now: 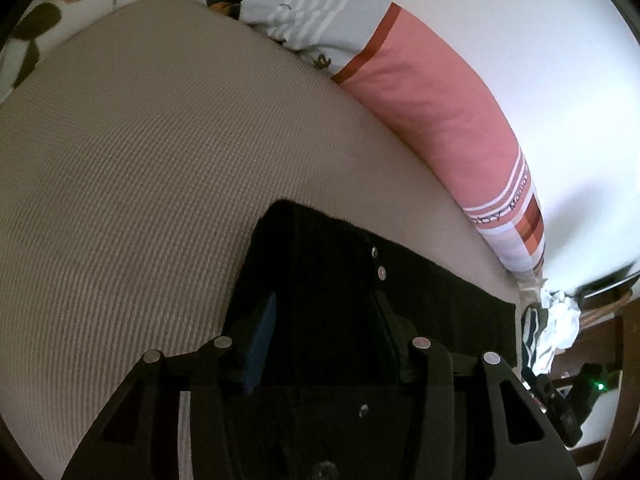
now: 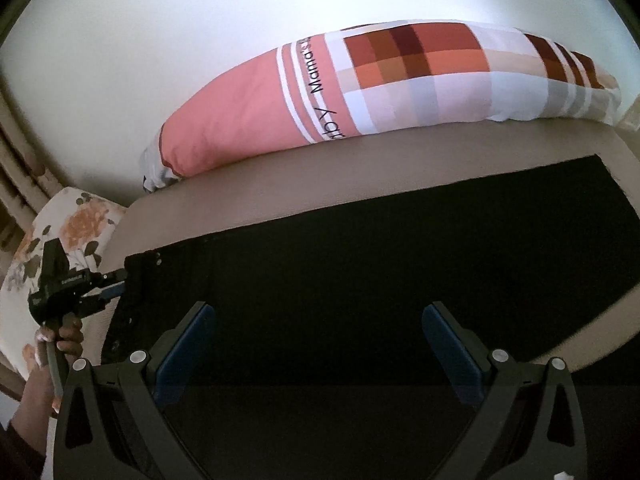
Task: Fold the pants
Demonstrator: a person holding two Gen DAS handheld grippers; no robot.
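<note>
Both wrist views angled down, close over black pants (image 2: 360,264), sharing pink bolster (image 1: 436,92) along wall

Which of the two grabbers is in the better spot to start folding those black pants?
Probably the left gripper: it sits right at the waistband end of the black pants, fabric between its fingers. The right gripper hangs open above the middle, holding nothing.

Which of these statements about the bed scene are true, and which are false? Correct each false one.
1. The black pants lie spread flat on the beige ribbed bed cover. True.
2. The long pink pillow with a checked end lies along the white wall. True.
3. The right gripper is clamped on the pillow. False: it stands open over the pants.
4. The left gripper is far from the pants. False: it is at their edge.
</note>
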